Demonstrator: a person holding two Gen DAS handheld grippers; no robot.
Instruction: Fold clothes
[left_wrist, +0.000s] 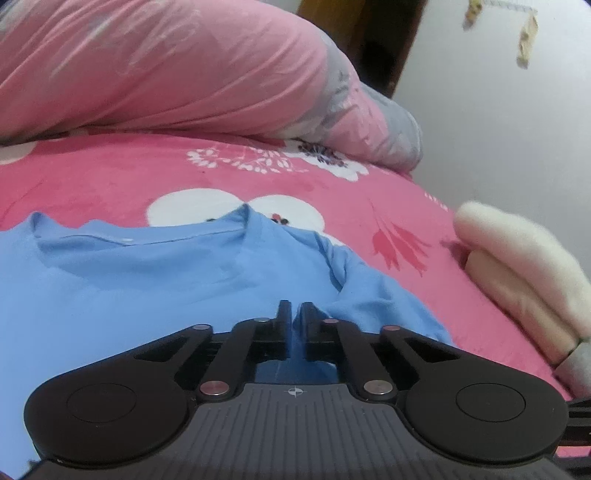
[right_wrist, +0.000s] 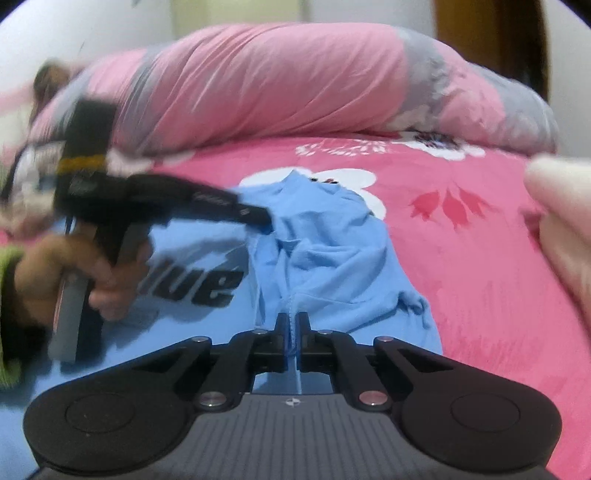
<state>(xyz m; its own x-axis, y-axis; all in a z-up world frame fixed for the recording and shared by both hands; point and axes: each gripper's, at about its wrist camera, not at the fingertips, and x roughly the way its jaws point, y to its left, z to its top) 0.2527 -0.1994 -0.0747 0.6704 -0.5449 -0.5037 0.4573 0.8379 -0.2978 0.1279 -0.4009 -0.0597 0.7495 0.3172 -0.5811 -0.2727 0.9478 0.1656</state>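
A light blue T-shirt (left_wrist: 147, 280) with black lettering (right_wrist: 207, 288) lies on a pink flowered bedspread (left_wrist: 110, 177). Its neckline faces away from me. My left gripper (left_wrist: 294, 312) is shut on a fold of the shirt near its right shoulder. In the right wrist view the left gripper (right_wrist: 264, 221) reaches in from the left, held by a hand, its tips at the shirt's shoulder. My right gripper (right_wrist: 293, 321) is shut on a hem edge of the shirt's bunched right side (right_wrist: 332, 258), which stands between its fingers.
A rolled pink and grey quilt (right_wrist: 277, 85) lies across the far side of the bed. A cream fluffy item (left_wrist: 524, 266) lies at the bed's right edge. A white wall (left_wrist: 498, 110) stands beyond it.
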